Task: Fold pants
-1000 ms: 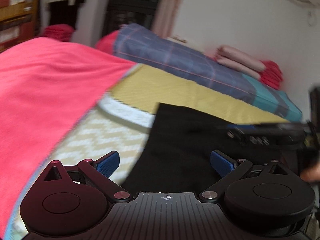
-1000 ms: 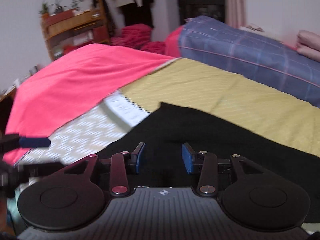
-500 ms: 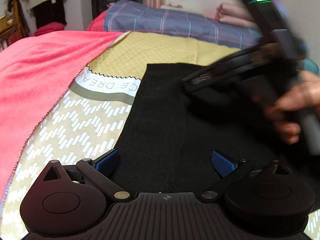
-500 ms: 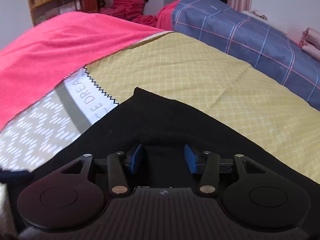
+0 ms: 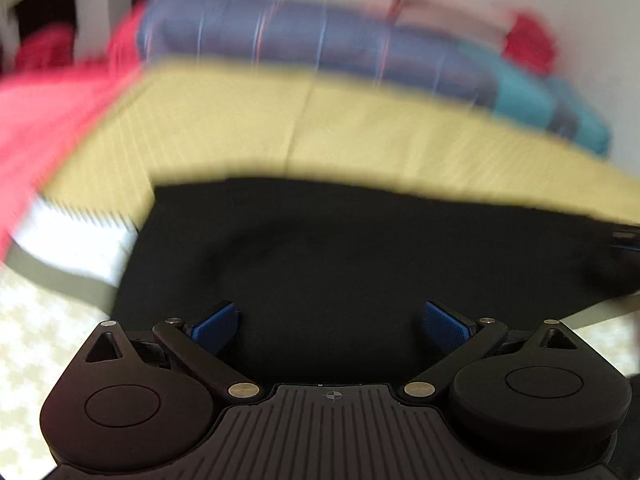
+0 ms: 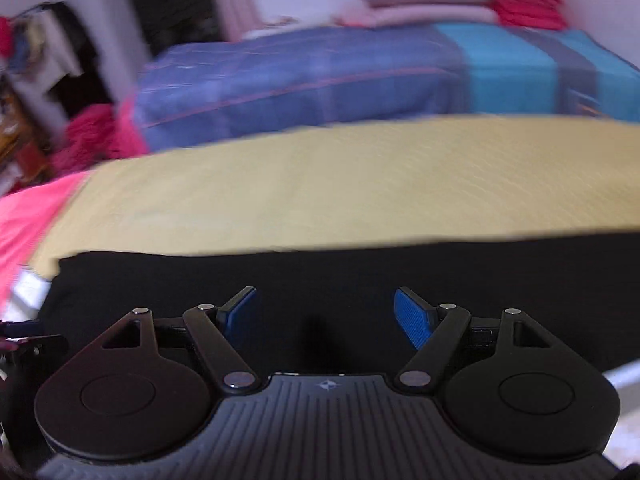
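The black pants [image 5: 360,248] lie flat on the yellow bed cover [image 5: 360,136], spread across the width of both views. In the left wrist view my left gripper [image 5: 332,326] is open just above the black cloth, holding nothing. In the right wrist view the pants [image 6: 360,272] show as a wide black band with a straight far edge. My right gripper [image 6: 326,320] is open over them and empty. Both views are blurred by motion.
A red blanket [image 5: 44,120] covers the bed on the left. A blue plaid quilt [image 6: 300,76] with folded pink and red cloths [image 6: 440,0] lies along the back by the wall. A patterned white and olive sheet [image 5: 48,300] shows at the near left.
My right gripper has opened wider, from nearly shut over the pants. Both grippers have swung to face the pants' far edge. The right gripper and hand have left the left view.
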A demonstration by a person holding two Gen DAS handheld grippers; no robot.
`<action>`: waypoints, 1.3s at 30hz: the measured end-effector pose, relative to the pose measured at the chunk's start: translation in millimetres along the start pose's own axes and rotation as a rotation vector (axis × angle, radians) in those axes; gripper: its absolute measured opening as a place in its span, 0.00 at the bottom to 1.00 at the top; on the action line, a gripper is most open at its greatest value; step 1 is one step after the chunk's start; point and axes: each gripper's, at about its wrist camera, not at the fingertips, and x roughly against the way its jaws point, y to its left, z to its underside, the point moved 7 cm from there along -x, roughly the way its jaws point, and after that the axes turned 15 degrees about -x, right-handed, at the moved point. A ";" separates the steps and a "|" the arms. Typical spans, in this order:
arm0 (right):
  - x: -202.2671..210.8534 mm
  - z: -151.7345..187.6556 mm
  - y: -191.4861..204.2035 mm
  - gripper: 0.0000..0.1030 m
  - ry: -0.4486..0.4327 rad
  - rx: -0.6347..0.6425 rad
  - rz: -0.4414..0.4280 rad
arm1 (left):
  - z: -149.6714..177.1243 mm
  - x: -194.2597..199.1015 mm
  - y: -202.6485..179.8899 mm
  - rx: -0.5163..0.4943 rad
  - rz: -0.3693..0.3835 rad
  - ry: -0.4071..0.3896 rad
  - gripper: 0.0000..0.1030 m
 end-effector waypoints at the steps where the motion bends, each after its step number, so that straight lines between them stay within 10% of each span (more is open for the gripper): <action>1: -2.4 -3.4 -31.2 0.77 -0.012 -0.006 0.098 | -0.3 -2.9 -0.9 -0.047 -0.049 -0.058 1.00; 2: -1.3 -7.7 -62.9 0.73 -0.028 -0.048 0.184 | 1.8 -4.4 -2.7 -0.097 -0.096 -0.075 1.00; 4: 20.2 -14.8 -94.8 0.71 -0.042 -0.225 0.041 | 4.8 -5.7 -4.8 -0.118 -0.109 -0.073 1.00; 6: 42.5 -16.1 -101.8 0.74 -0.085 -0.297 0.090 | 4.2 -4.8 -2.5 -0.094 -0.103 -0.053 1.00; 16: 145.1 92.7 -15.4 0.87 -0.101 0.078 -0.098 | 38.8 48.6 -27.6 -0.002 0.055 -0.100 1.00; 21: 136.5 121.7 -93.6 0.81 -0.025 -0.038 0.098 | 60.7 37.4 -41.4 -0.150 -0.018 -0.119 1.00; 26: 188.5 100.7 -100.8 0.96 -0.207 -0.154 0.010 | 53.1 50.0 -37.4 -0.071 0.003 -0.091 1.00; 32: 172.0 125.0 -151.1 0.88 -0.125 -0.212 0.092 | 63.3 53.1 -32.0 -0.020 0.038 -0.114 1.00; 35: 200.8 123.5 -180.2 0.85 -0.185 -0.377 -0.032 | 66.9 56.5 -31.5 -0.044 0.025 -0.115 1.00; 39: 235.1 110.7 -228.7 0.93 -0.313 -0.489 0.185 | 66.1 61.3 -23.5 0.013 0.068 -0.124 1.00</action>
